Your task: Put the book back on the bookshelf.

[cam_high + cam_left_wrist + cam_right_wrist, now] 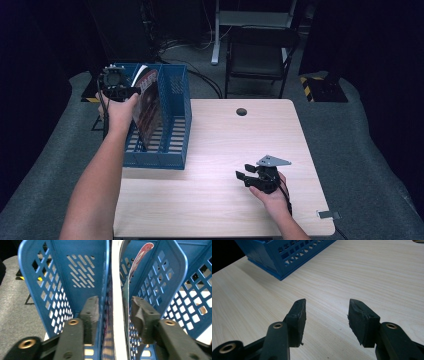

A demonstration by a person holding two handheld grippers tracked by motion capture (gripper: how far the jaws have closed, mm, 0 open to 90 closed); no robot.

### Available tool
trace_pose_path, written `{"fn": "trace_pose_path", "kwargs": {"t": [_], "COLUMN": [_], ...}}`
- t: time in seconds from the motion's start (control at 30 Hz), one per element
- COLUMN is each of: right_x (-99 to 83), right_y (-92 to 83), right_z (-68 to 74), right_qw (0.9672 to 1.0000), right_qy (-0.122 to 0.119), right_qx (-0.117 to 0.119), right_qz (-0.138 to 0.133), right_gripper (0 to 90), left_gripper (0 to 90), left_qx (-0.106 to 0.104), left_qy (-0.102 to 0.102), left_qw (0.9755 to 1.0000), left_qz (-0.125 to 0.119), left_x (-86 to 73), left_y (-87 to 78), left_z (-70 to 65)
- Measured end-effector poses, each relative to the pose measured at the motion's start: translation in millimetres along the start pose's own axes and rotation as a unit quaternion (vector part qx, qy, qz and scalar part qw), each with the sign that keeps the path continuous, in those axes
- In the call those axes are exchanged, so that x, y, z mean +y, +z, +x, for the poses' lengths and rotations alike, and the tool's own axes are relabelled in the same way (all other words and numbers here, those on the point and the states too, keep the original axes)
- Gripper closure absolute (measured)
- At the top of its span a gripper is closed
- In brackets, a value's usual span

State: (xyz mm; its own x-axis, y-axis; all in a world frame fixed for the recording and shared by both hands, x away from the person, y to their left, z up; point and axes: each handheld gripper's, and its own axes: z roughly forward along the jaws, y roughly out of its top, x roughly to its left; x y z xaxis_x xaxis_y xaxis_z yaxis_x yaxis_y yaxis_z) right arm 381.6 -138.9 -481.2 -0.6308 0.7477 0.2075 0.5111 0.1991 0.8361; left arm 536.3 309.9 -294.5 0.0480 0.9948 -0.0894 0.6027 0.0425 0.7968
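Left gripper point(113, 312) stands over the far left part of the blue file rack point(177, 120), jaws parted. The magazine point(117, 322) stands on edge between the pads, inside the rack beside a divider; neither pad visibly presses it, so it is released. In the high view the magazine point(149, 107) leans in the rack. Right gripper point(327, 312) rests near right on the table point(220, 150), open and holding nothing.
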Motion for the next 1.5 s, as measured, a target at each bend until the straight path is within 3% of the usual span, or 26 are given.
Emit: {"fn": "trace_pose_path", "kwargs": {"t": [0.07,0.23,0.6,0.9,1.3,1.5], "right_x": [-0.1,-0.1,0.0,-0.5,-0.7,-0.9], "right_y": [0.0,-0.1,0.4,1.9,2.1,0.1], "right_z": [0.4,0.2,0.1,1.0,-1.0,-4.5], "right_qw": [1.0,1.0,1.0,1.0,1.0,1.0], "right_qy": [0.001,-0.001,-0.005,-0.002,-0.003,0.0], "right_qx": [0.002,0.001,0.002,0.003,0.003,-0.002], "right_qz": [0.002,0.002,0.001,0.004,0.006,0.006], "right_gripper": [48.3,48.3,48.2,48.2,48.2,48.2], "left_gripper": [50.5,48.5,46.9,45.6,43.0,43.0], "left_qx": [0.001,-0.001,-0.009,-0.019,-0.038,-0.066], "left_qy": [0.003,0.005,-0.002,-0.01,-0.002,-0.001], "left_qw": [1.0,1.0,1.0,0.9998,0.9993,0.9977], "left_qz": [-0.003,-0.004,-0.001,0.0,-0.006,-0.014], "left_x": [-0.3,-0.7,-1.7,-13.0,-25.1,-26.6], "left_y": [0.1,0.7,-1.8,-1.5,-19.0,-40.3], "left_z": [-1.0,-2.2,0.6,9.0,25.4,30.5]}}
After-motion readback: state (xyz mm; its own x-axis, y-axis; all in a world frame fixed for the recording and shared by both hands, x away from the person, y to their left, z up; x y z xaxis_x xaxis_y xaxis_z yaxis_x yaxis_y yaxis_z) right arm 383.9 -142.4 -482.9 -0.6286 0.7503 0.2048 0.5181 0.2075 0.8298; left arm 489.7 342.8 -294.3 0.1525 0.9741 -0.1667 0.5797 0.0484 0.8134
